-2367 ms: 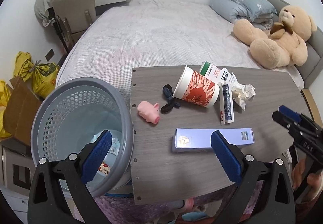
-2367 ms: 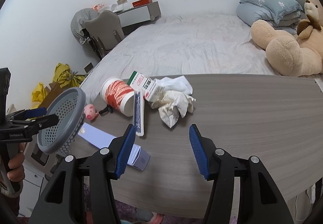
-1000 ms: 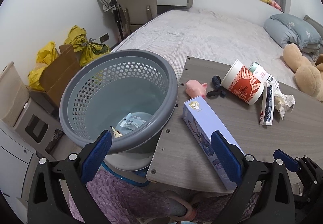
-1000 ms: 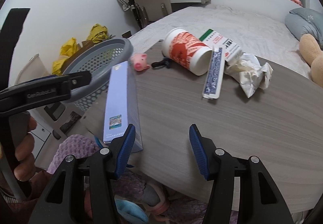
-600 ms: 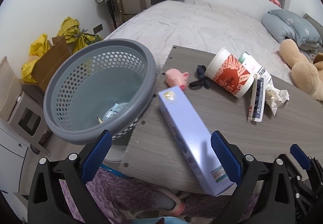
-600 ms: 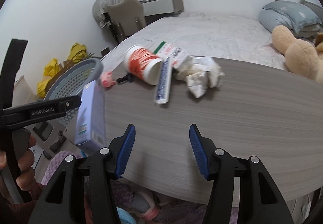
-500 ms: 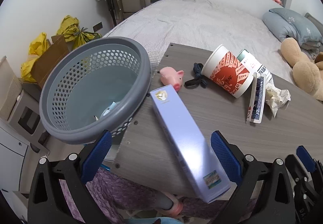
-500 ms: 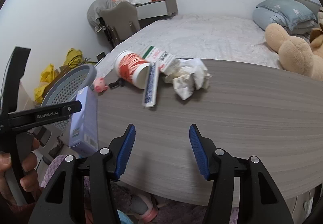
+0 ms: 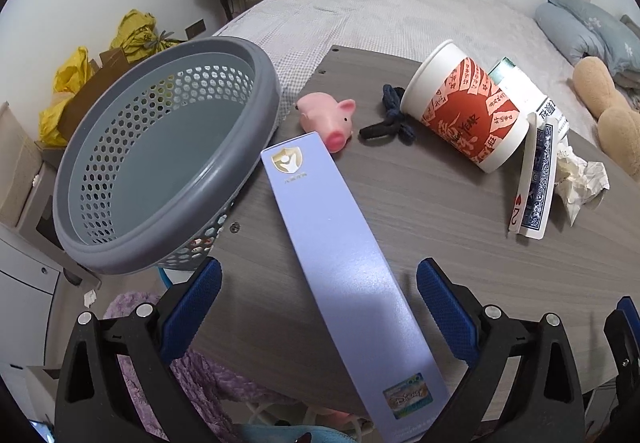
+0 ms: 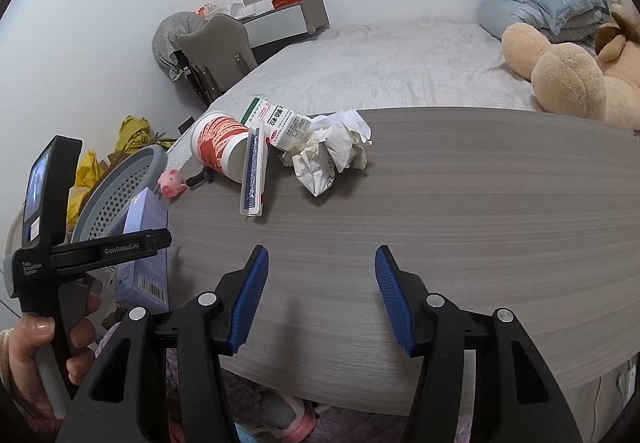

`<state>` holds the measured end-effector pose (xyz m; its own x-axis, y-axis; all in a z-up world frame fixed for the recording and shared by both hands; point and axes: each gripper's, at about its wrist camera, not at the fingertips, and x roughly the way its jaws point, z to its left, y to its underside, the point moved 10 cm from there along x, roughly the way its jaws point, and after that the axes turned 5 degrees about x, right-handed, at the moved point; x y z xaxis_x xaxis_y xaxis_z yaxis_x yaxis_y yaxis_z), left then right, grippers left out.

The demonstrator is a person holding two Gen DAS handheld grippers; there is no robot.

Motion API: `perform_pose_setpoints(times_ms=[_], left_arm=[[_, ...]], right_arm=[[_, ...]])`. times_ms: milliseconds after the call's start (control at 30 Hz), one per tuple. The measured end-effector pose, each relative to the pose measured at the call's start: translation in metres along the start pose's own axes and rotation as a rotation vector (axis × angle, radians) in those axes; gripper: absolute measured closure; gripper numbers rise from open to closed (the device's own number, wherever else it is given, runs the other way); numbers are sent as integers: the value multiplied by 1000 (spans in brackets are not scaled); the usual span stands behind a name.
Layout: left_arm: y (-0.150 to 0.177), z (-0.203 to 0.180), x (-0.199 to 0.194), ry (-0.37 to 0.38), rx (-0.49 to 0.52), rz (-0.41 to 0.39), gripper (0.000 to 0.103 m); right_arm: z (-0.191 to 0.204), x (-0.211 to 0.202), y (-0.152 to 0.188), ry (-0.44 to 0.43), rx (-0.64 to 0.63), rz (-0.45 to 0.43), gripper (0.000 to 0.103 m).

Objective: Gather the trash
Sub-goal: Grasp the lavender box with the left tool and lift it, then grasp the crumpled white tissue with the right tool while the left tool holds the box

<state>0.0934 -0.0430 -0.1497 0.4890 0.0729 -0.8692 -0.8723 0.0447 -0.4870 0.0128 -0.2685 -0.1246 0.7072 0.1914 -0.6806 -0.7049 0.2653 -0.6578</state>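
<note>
Both tools have the same build. The left gripper [image 9: 318, 309] and the right gripper [image 10: 318, 301] each have two black plastic arms with triangular cut-outs, round silver screws at the joints, and blue ribbed pads [image 10: 248, 299] on the inner faces. On the side of the left gripper, seen from the right wrist, white letters read "GenRobot.AI" and "Data Acquisition System". It has a small lit screen [image 10: 38, 183] and a grey handle. A hand [image 10: 44, 347] shows a pale knitted cuff.
</note>
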Motion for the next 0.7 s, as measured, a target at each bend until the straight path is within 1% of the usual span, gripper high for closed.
perform_pose_setpoints(times_ms=[33,67,100,133,167,200,233,300,333,367,500,567,700], left_arm=[[0,-1,1,1,3,0,13],[0,-1,2,5,7,4,24],[1,-1,4,13,10,11,31],[3,-1,6,21,13,18,35],[5,-2,7,29,15,23,41],[5,-2,6,41,13,17,47],[6,-2,5,48,16,14,50],[7,-5,3,73,36,7,64],[7,-6,1,75,48,2,69],[9,-7,-1,84,58,-3,72],[14,-8,-9,112,77,-15,72],[13,-9,-18,115,91,-42,72],[1,-8,-42,99,132,-127,72]], right_arm=[[1,0,0,-2,1,0,49],[2,0,-1,-3,3,-1,49],[2,0,-1,-4,5,-1,49],[2,1,-2,-4,7,0,49],[1,1,-2,-4,9,1,49],[1,1,-2,-4,11,2,49],[1,2,-3,-2,13,3,49],[1,3,-4,3,18,6,49],[1,4,-4,4,20,6,49],[0,4,-5,5,22,5,49],[0,5,-8,10,33,2,49],[-2,6,-9,17,37,-1,49],[-8,12,-19,30,59,-7,49]])
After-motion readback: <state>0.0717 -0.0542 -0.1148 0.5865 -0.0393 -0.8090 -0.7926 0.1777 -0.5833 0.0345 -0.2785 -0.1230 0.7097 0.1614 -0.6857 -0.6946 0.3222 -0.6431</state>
